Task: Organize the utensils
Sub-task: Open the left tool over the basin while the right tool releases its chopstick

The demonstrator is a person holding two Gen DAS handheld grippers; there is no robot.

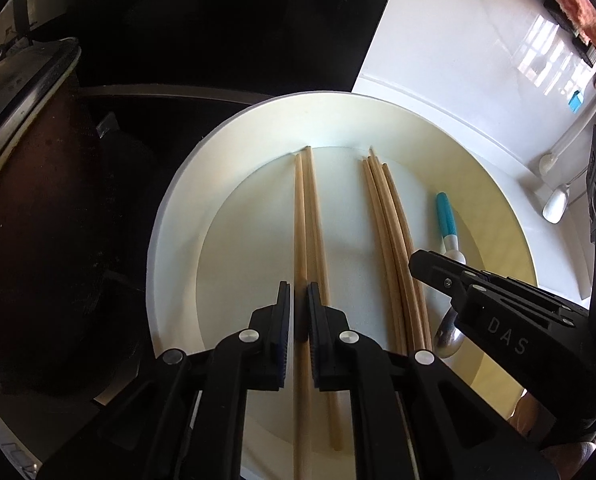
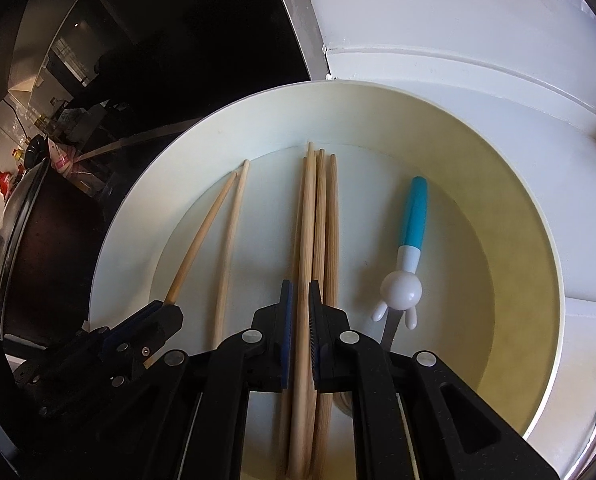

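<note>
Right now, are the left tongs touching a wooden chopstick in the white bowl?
Touching. The right wrist view shows the left tongs clamped on one pale wooden chopstick, its end running in between their pads, above the round white bowl.

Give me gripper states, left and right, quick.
Left gripper: closed on one chopstick of the left pair.
Right gripper: closed on a chopstick in the middle bundle.

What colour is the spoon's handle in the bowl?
Blue with a white lower section on the spoon handle; clearest in the right wrist view.
</note>
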